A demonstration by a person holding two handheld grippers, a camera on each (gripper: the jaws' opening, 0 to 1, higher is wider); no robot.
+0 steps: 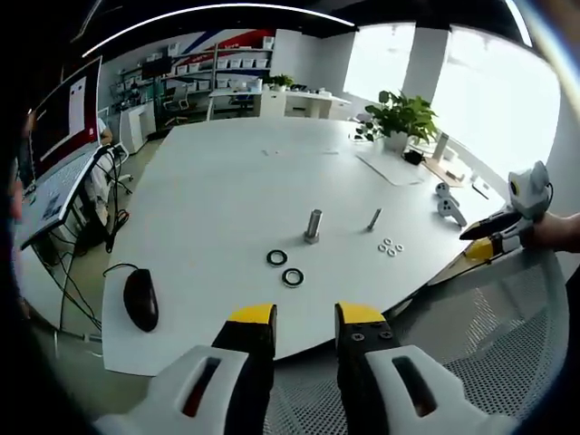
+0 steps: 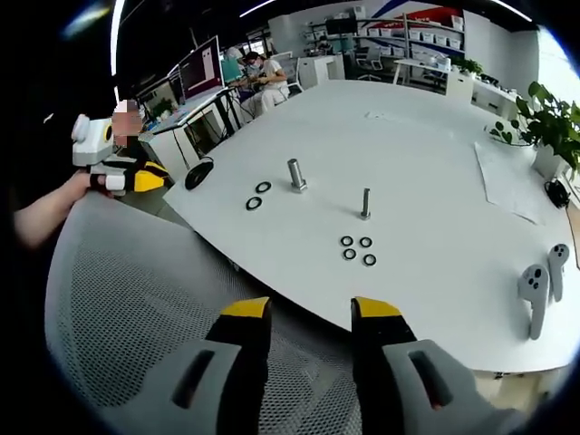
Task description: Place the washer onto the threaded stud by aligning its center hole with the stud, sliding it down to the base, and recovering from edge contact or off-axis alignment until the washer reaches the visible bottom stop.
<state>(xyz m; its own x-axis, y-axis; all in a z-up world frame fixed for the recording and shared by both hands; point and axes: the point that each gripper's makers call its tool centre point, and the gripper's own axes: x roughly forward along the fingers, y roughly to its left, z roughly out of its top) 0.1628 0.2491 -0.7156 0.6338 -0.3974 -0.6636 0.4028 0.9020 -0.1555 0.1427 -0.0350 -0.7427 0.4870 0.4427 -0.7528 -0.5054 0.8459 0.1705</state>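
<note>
Both yellow-tipped grippers, left (image 1: 304,317) and right (image 2: 310,313), parted, holding nothing, off white worktop (image 2: 426,163) edge; four small dark washers (image 2: 358,250) beside slim threaded stud (image 2: 365,203).

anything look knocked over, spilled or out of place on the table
Nothing stands out. Both studs, the thick one and the thin one, stand upright. The two large washers and four small washers lie flat nearby. Both grippers are open, holding nothing.

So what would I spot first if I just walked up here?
Probably the big white table with two metal studs standing in its middle, dark rings lying beside one and small washers near the other. Then the yellow-tipped left gripper and right gripper, both open above a mesh chair.
</note>
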